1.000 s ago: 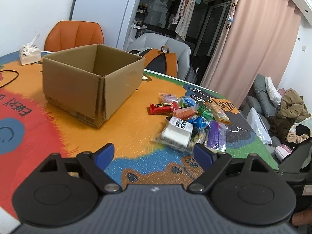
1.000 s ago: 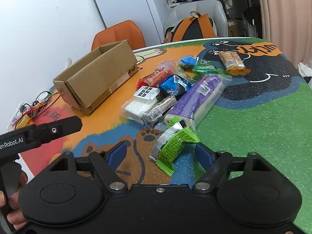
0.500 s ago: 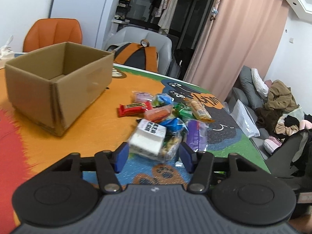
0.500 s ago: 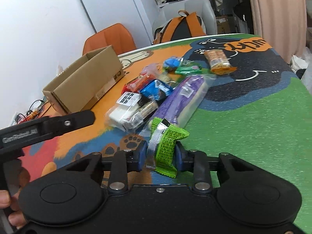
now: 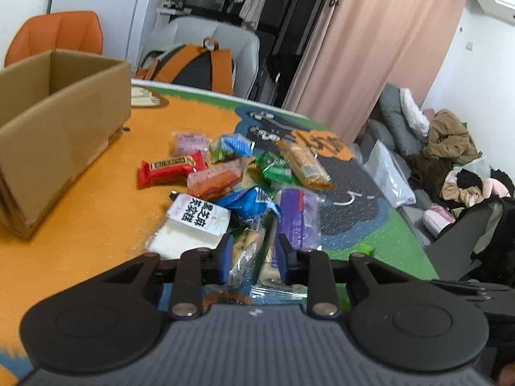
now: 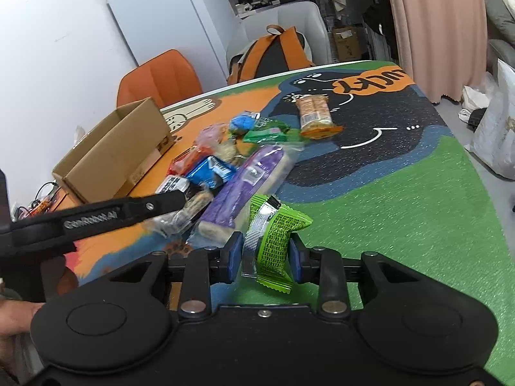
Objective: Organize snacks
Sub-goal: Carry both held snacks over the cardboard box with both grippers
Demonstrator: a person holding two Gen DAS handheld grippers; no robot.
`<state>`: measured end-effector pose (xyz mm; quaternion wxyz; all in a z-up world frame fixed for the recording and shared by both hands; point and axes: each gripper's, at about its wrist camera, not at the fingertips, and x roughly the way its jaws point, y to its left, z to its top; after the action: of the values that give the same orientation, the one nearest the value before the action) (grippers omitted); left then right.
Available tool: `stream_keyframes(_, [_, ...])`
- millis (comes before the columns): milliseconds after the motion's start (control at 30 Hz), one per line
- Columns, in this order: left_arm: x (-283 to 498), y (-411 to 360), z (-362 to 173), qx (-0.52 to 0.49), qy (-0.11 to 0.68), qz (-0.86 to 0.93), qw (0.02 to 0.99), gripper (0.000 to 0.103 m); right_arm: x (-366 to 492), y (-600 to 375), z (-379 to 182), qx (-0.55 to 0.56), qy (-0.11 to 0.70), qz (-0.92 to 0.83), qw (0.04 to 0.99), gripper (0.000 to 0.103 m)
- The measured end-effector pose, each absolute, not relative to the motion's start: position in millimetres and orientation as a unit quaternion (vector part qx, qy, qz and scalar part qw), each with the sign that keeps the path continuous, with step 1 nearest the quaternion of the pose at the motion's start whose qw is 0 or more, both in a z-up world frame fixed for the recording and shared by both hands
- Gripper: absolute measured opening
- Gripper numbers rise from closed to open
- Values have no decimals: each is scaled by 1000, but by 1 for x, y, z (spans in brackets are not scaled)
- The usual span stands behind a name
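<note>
While hidden from the left wrist, right gripper [image 6: 264, 255] clamps green packet [image 6: 275, 241].

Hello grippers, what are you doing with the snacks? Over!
Right gripper shut on bright green foil snack packet. Left gripper open around clear-wrapped biscuit packet. Brown cardboard box open; snack pile between.

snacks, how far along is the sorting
Barely started. The cardboard box shows no snacks in its visible part. In hand: the right tool is shut on the green packet; the left tool straddles a clear-wrapped snack. The pile, including the red bar, remains on the table.
</note>
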<state>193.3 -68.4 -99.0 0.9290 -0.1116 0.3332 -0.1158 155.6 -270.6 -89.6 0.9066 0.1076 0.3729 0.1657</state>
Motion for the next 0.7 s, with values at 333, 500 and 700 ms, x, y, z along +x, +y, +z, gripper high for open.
stream_keyframes(333, [211,-78,-118,-87,363,-113,921,27,170,-275,-92,106,379,155,906,32])
stream_keyframes(500, [207,-79,-117,-86,368,-115,919,17,171,-273,-94,104,384,151,905,32])
stream_keyframes(700, [191,-77,-97,-89,346,-123,926,17,165,-272,-84,104,374,156,908,32])
